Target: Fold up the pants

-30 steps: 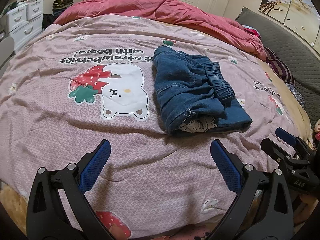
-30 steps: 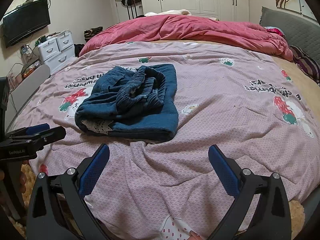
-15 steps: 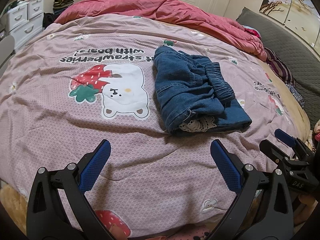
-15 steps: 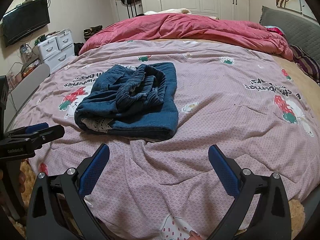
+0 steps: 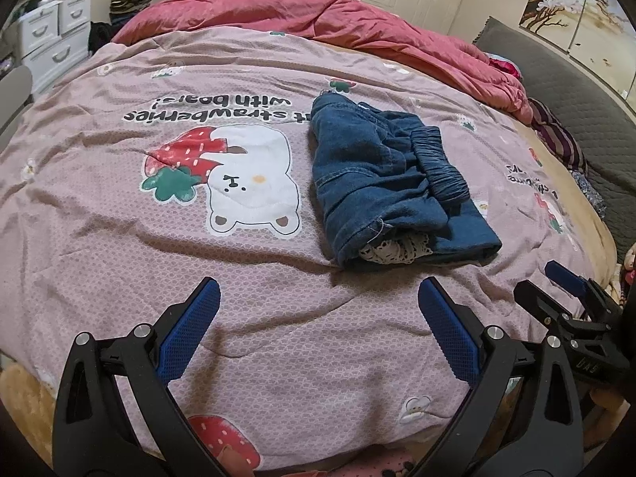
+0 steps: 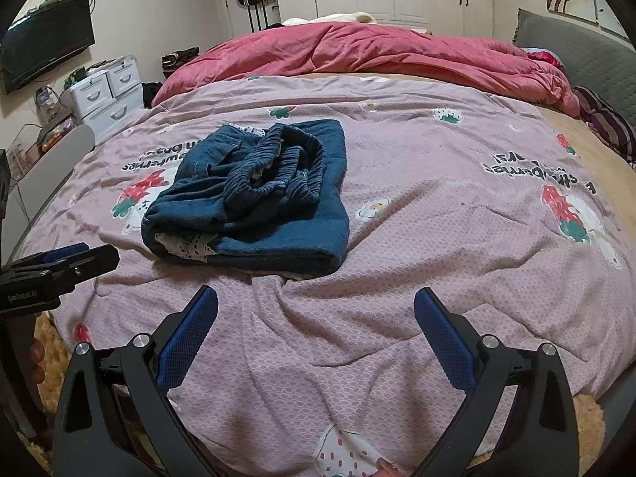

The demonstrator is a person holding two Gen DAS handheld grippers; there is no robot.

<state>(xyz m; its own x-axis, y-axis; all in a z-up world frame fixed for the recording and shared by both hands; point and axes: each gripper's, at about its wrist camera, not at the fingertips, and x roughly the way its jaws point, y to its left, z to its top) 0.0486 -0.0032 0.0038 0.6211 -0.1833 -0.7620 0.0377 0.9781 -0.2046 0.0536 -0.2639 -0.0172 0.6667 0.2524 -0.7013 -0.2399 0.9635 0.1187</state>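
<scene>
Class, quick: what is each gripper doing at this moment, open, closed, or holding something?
Left gripper: open, holding nothing, short of the folded jeans.
Right gripper: open, holding nothing, also clear of the jeans.

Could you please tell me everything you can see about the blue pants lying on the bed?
The pants are dark blue denim, folded into a thick, roughly rectangular bundle. A gathered elastic waistband lies bunched on top, and white lace trim peeks from the near open end. Stitched seams show along the left side. The bundle rests flat on the pink strawberry-and-bear bedspread, beside the printed bear. Neither the left gripper nor the right gripper touches it; both are open.
</scene>
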